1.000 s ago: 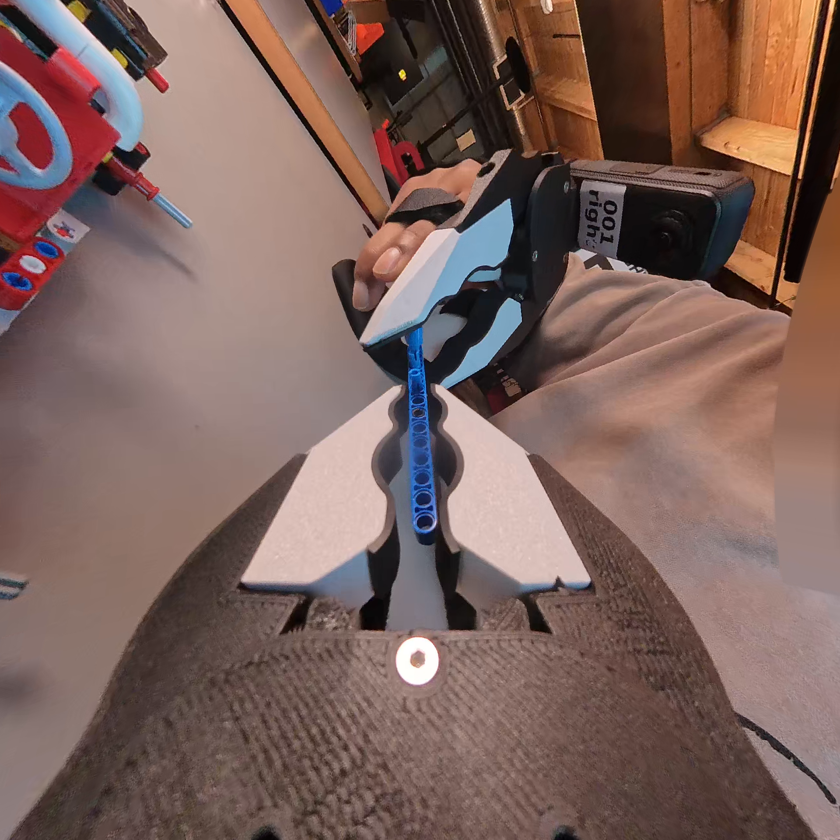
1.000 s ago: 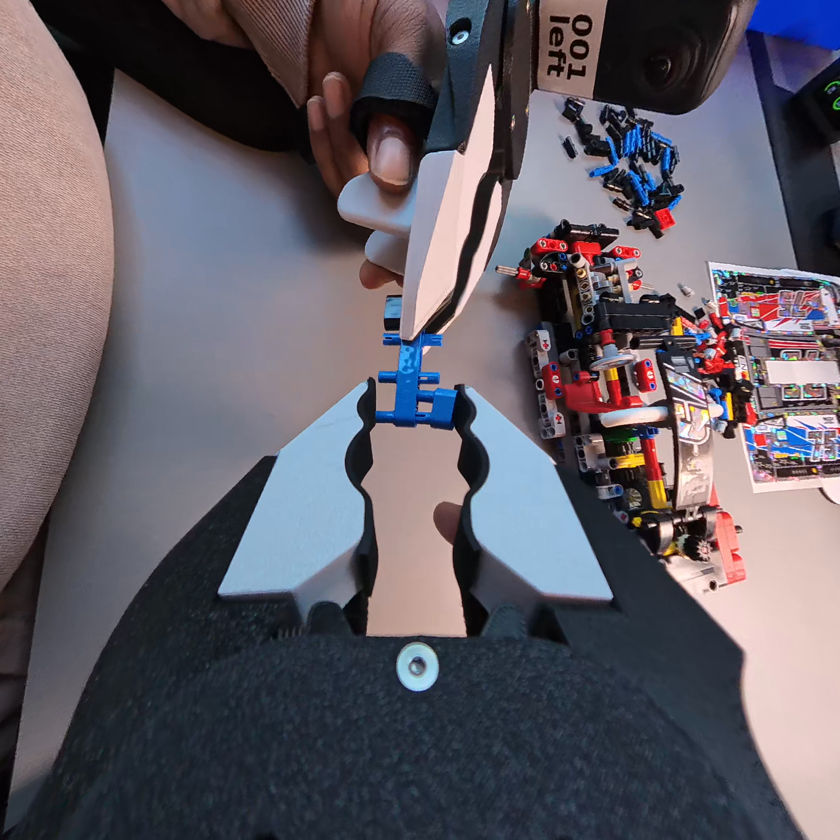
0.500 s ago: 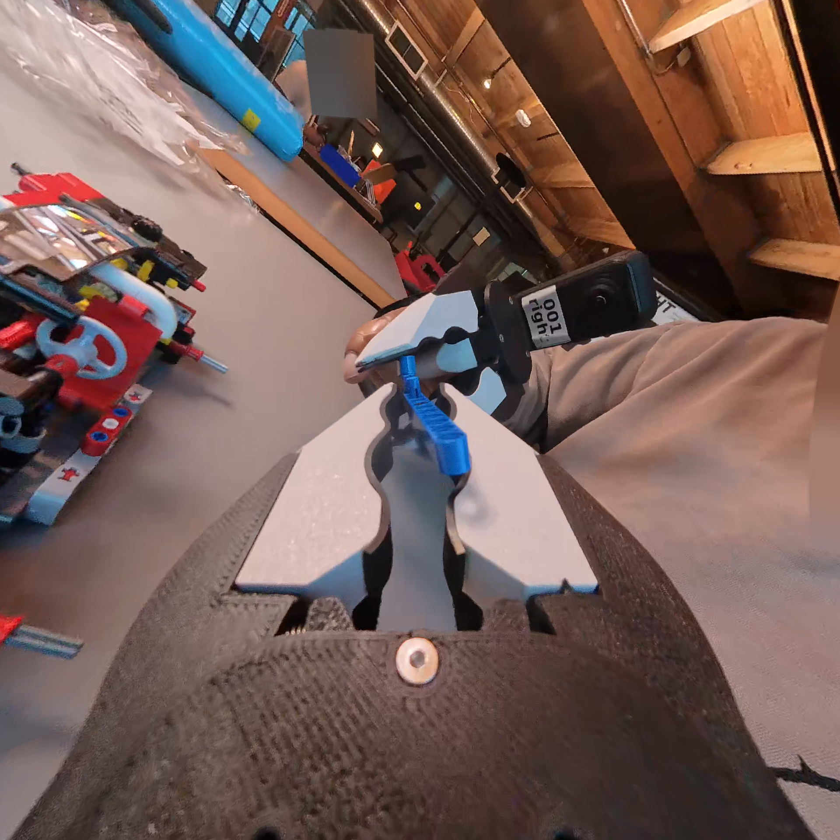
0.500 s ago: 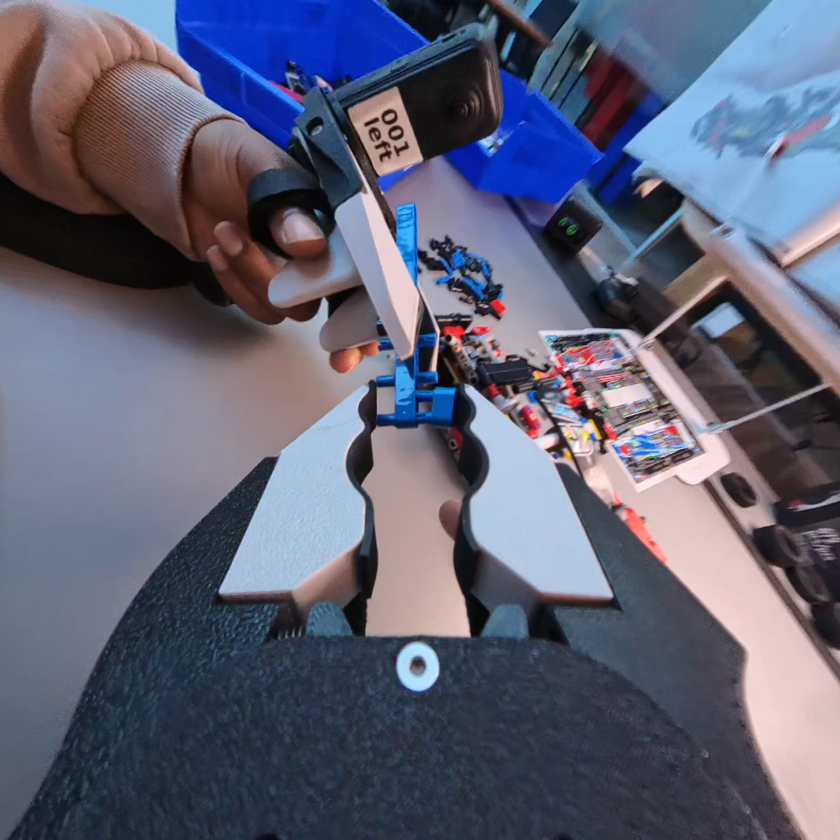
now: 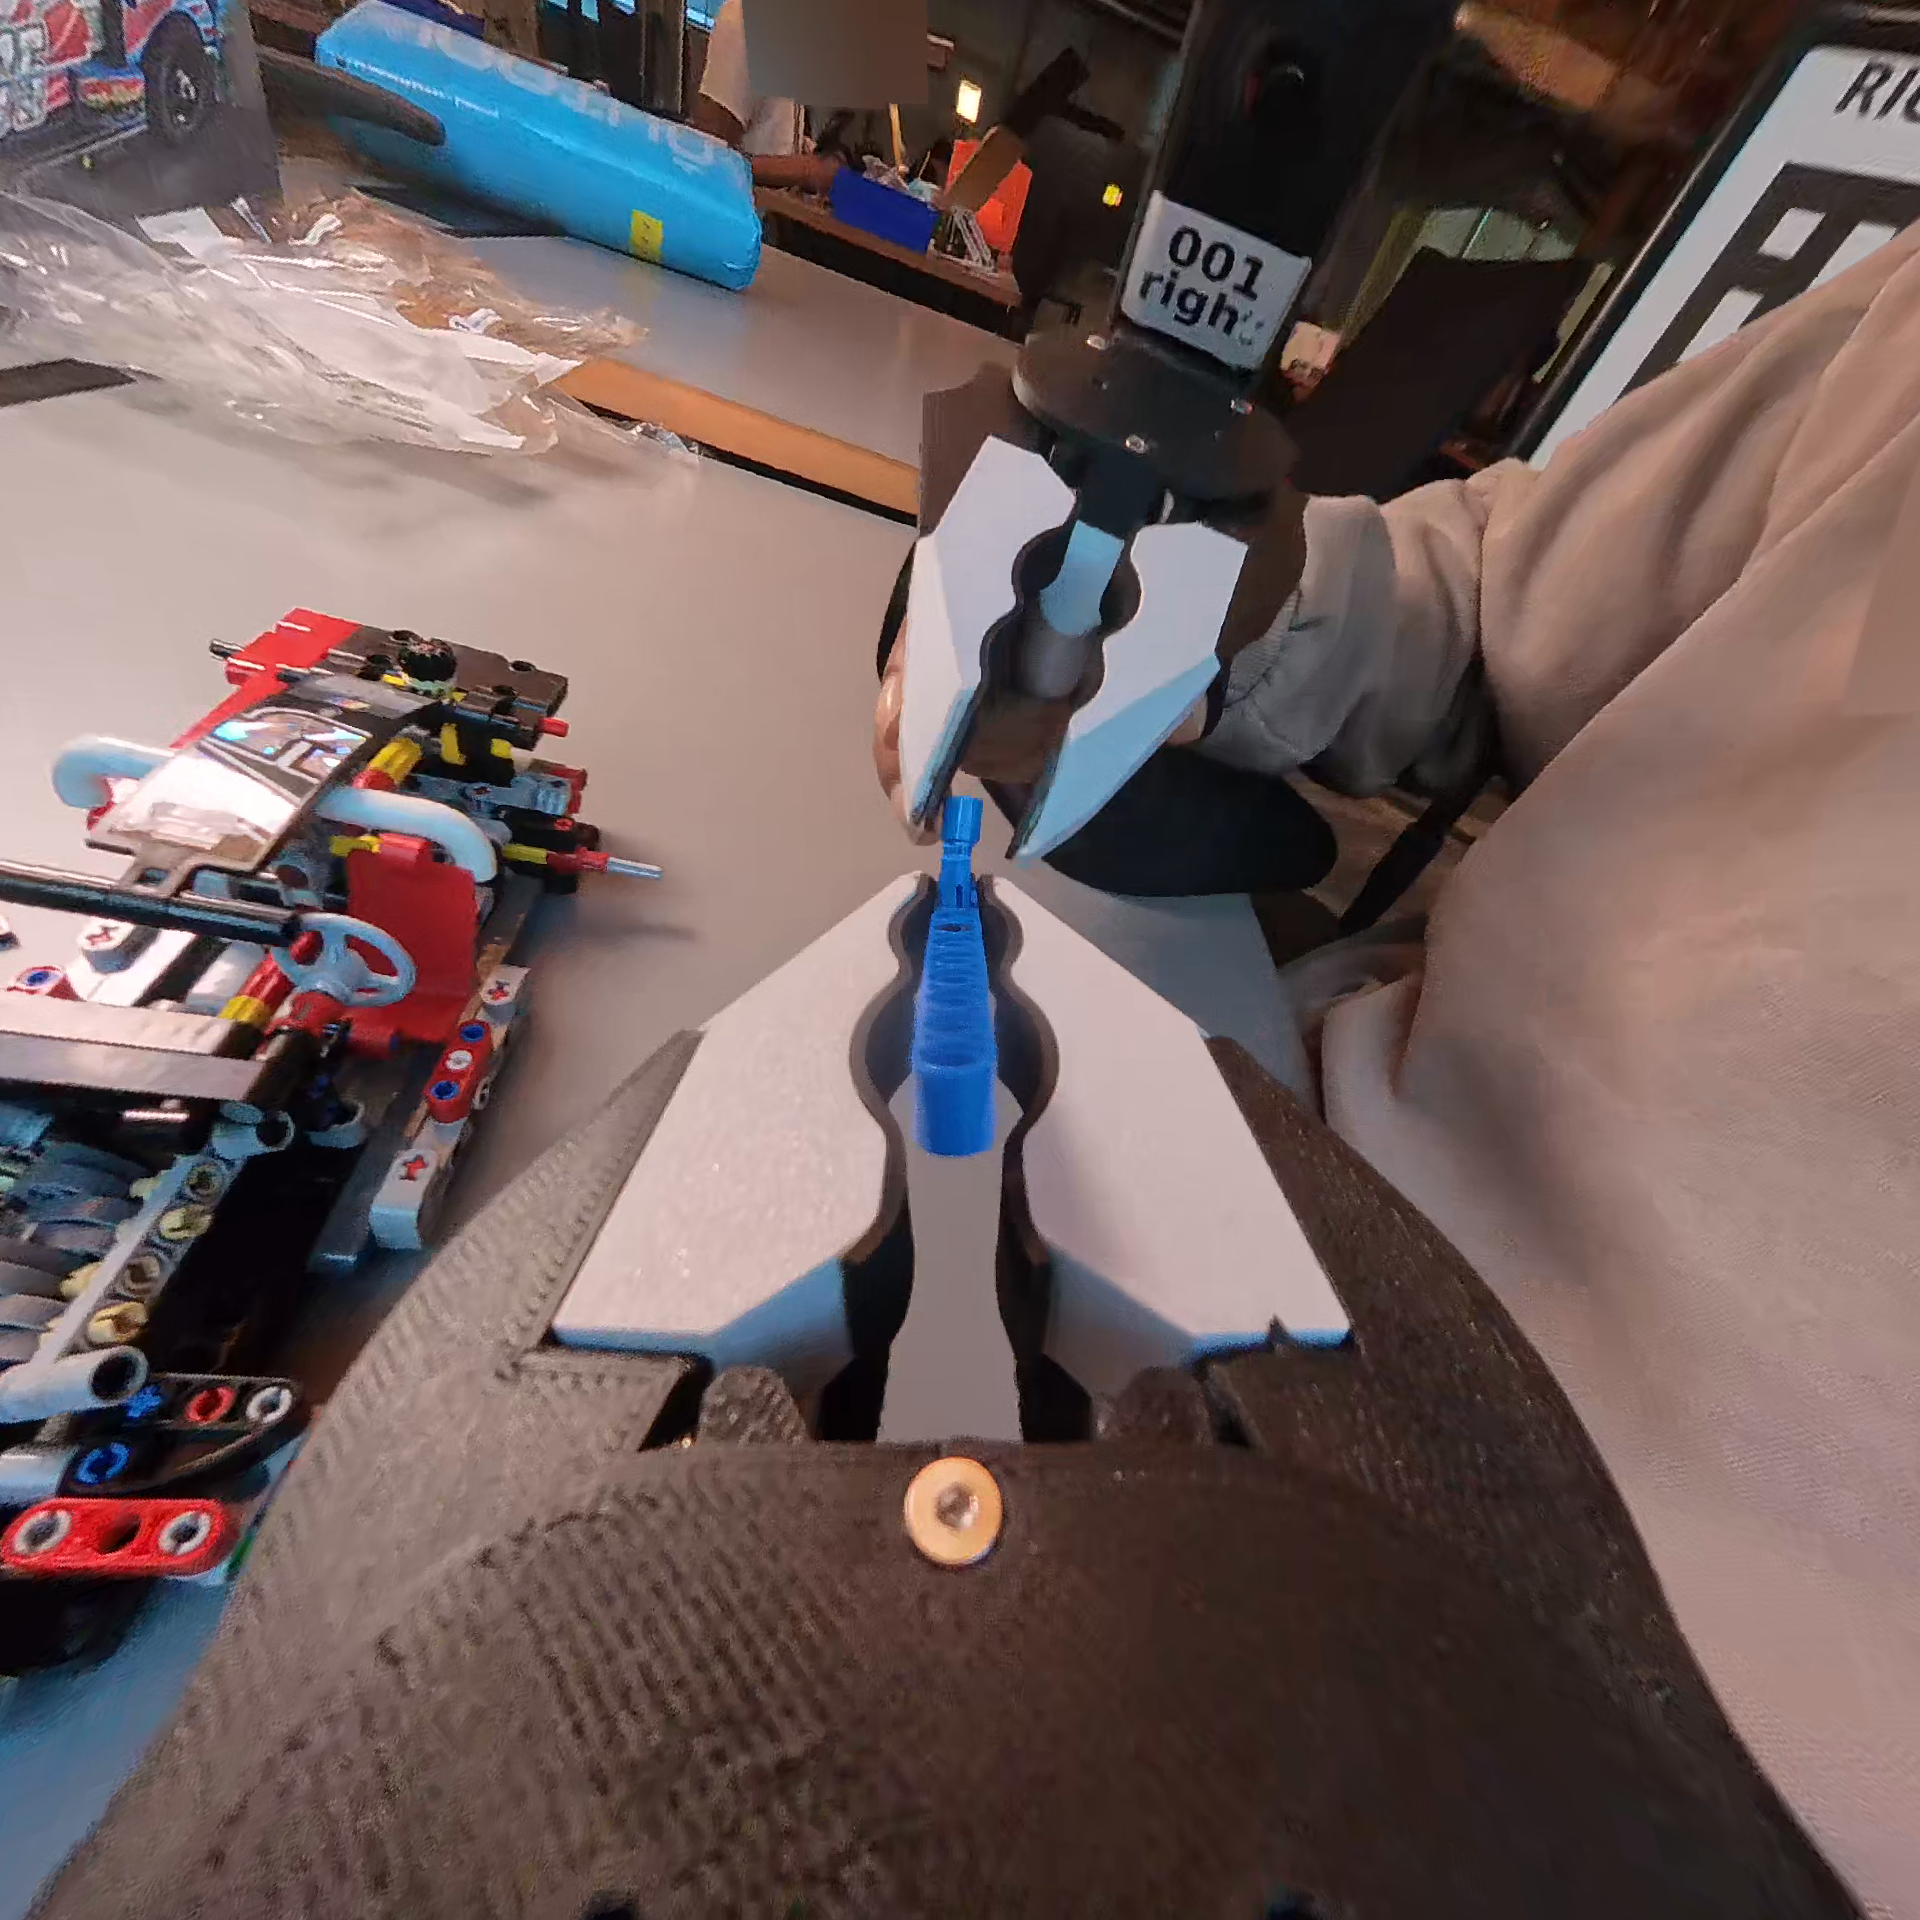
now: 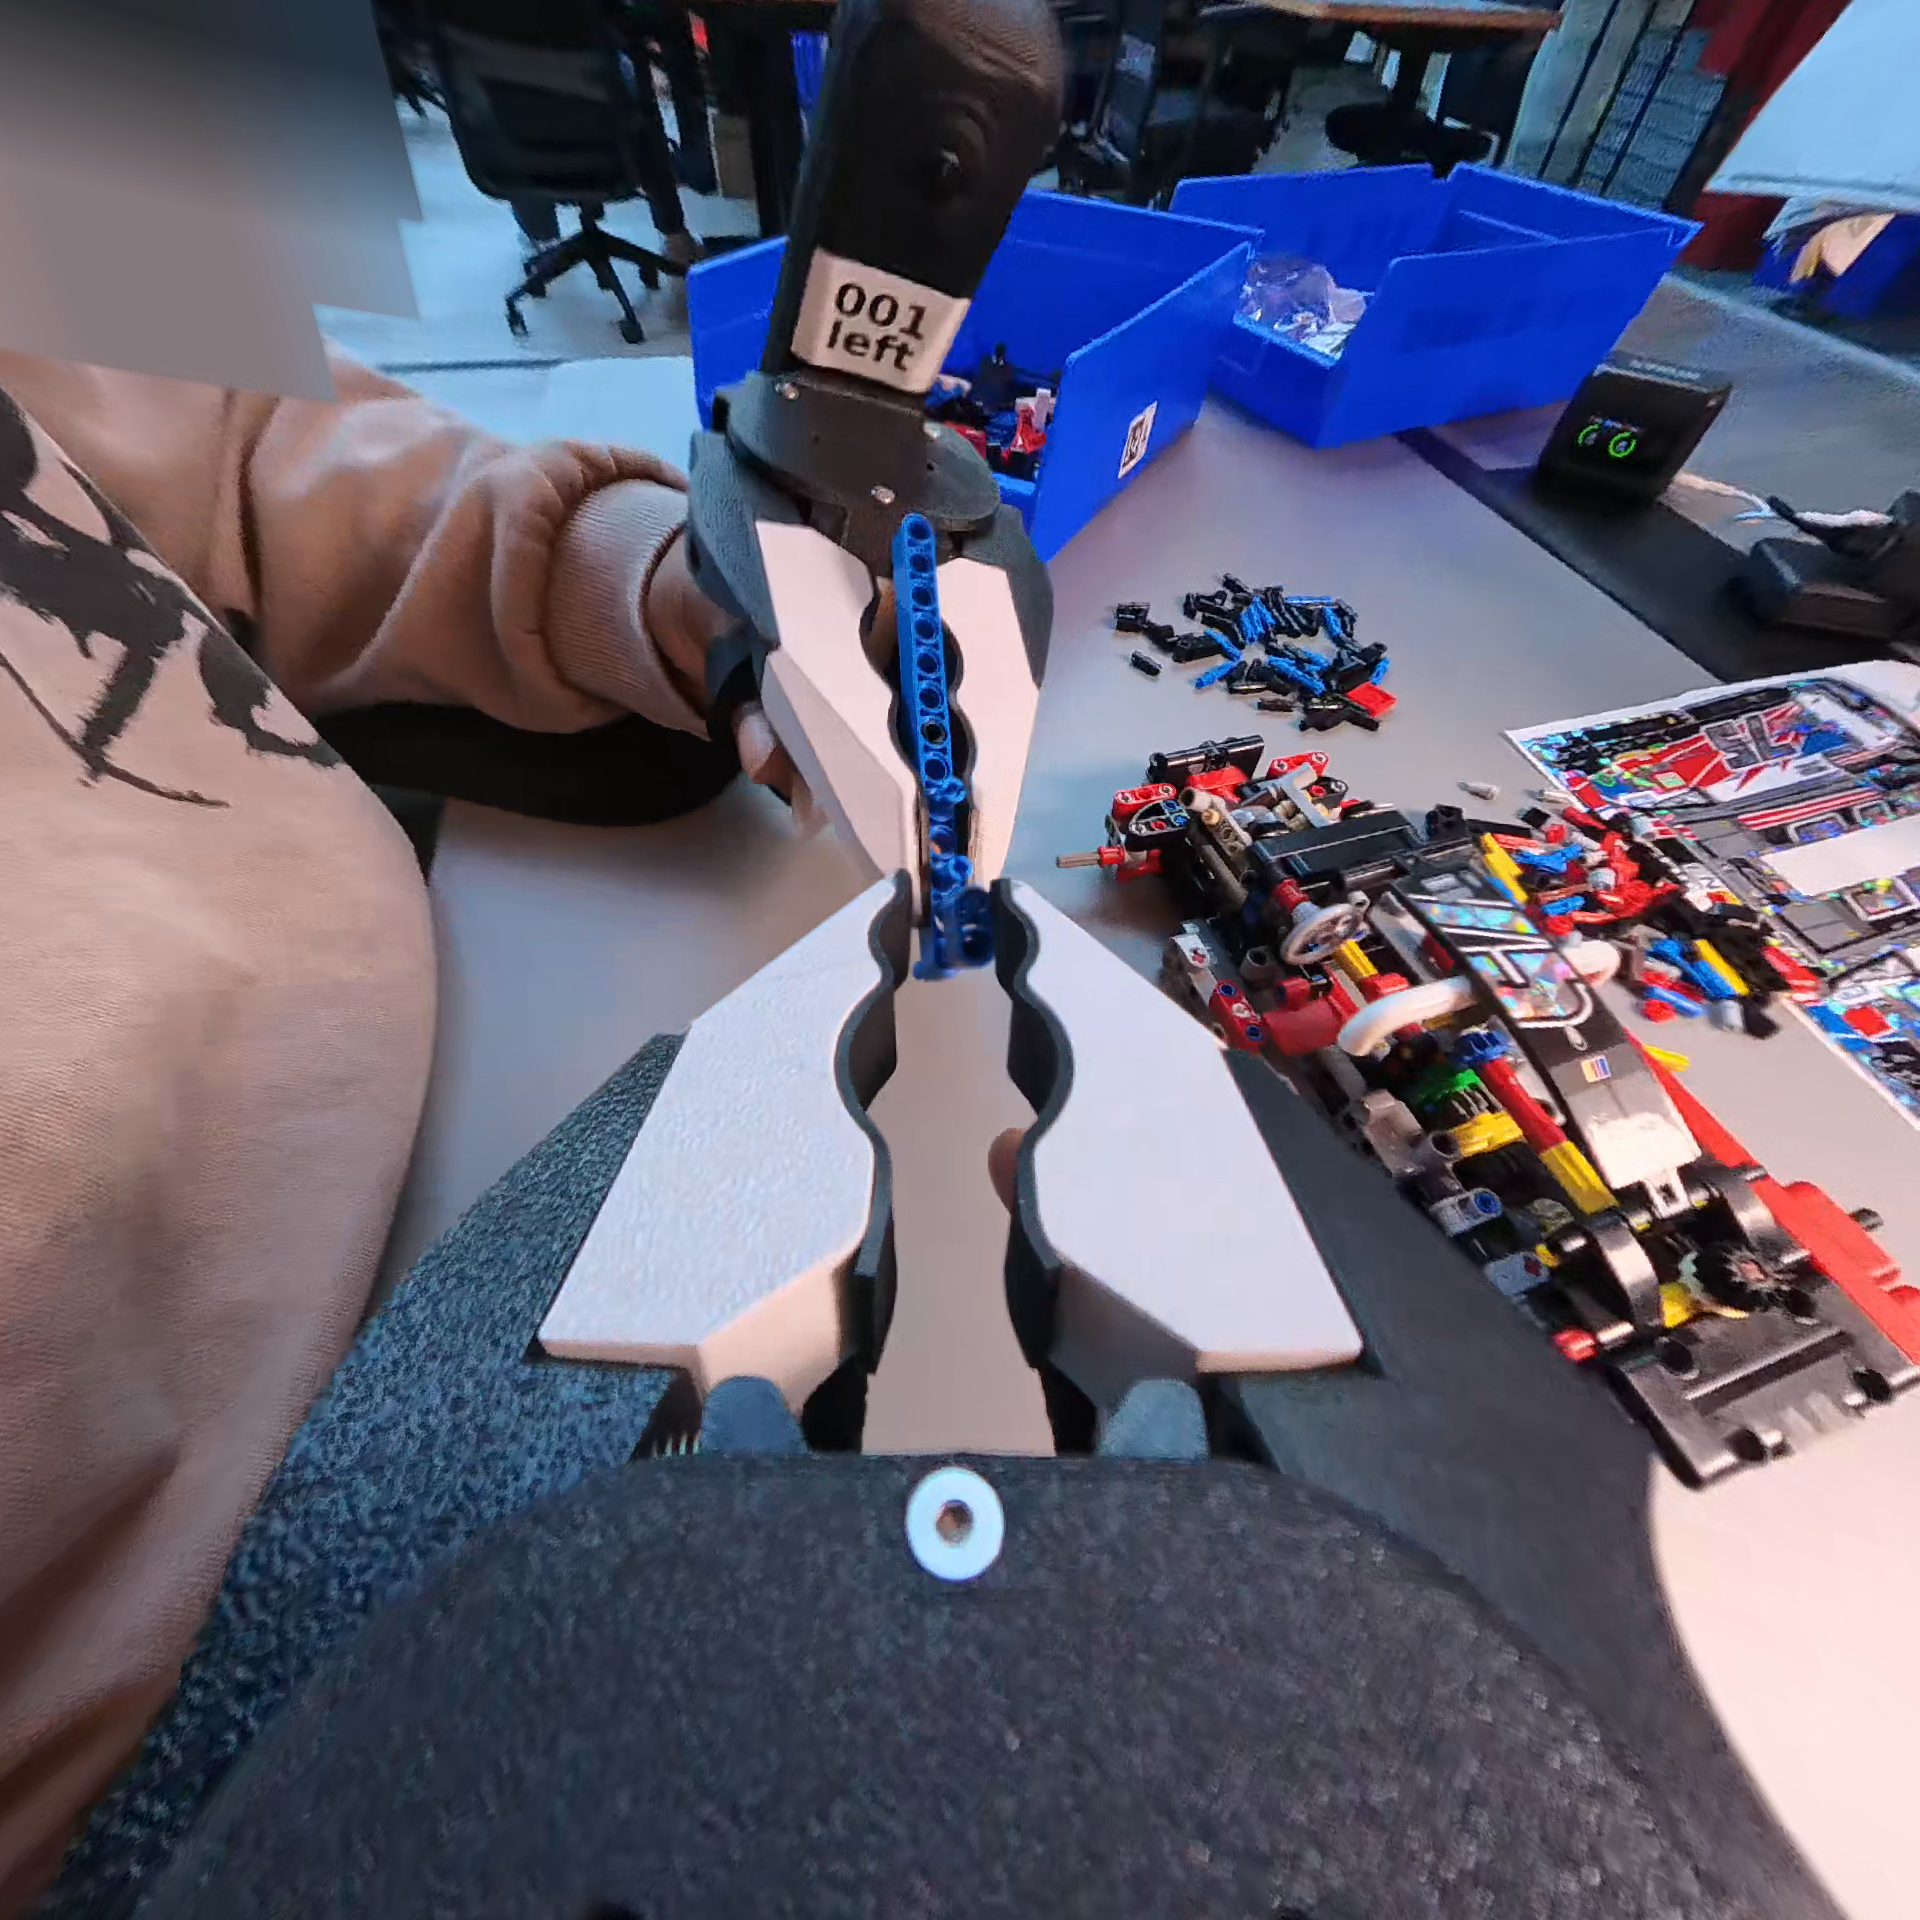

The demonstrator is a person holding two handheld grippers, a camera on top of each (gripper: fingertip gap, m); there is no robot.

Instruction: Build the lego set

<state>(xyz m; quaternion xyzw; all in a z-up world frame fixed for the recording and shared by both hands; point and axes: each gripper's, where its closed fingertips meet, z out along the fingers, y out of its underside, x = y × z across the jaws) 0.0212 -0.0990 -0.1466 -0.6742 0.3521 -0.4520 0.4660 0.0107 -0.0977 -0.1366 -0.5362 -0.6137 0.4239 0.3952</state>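
Observation:
My left gripper (image 5: pixel 951 883) is shut on a long blue holed beam (image 5: pixel 951 1029), which runs back between its fingers; it also shows in the right wrist view (image 6: pixel 925 665). My right gripper (image 6: pixel 951 899) faces it tip to tip and is shut on a small blue connector piece (image 6: pixel 956 925) at the beam's end. The connector (image 5: pixel 961 821) shows between the right gripper's tips in the left wrist view. Both are held above the grey table (image 6: pixel 623 935). The part-built red and black car model (image 6: pixel 1455 1039) lies on the table, to the left in the left wrist view (image 5: pixel 312 935).
A pile of small black and blue pins (image 6: pixel 1268 649), a sticker sheet (image 6: pixel 1766 810), two blue bins (image 6: pixel 1143 343) and a black device (image 6: pixel 1631 436) lie beyond the car. Clear plastic bags (image 5: pixel 260 332) and a blue package (image 5: pixel 540 135) sit at the far side. A person's beige sleeve (image 5: pixel 1558 935) is close by. Only a small space, under 4 cm, lies between the two pairs of fingers.
Both grippers have swung round to face each other squarely. The right gripper's jaws stand closer together, and the connector now sits in line with the beam's end.

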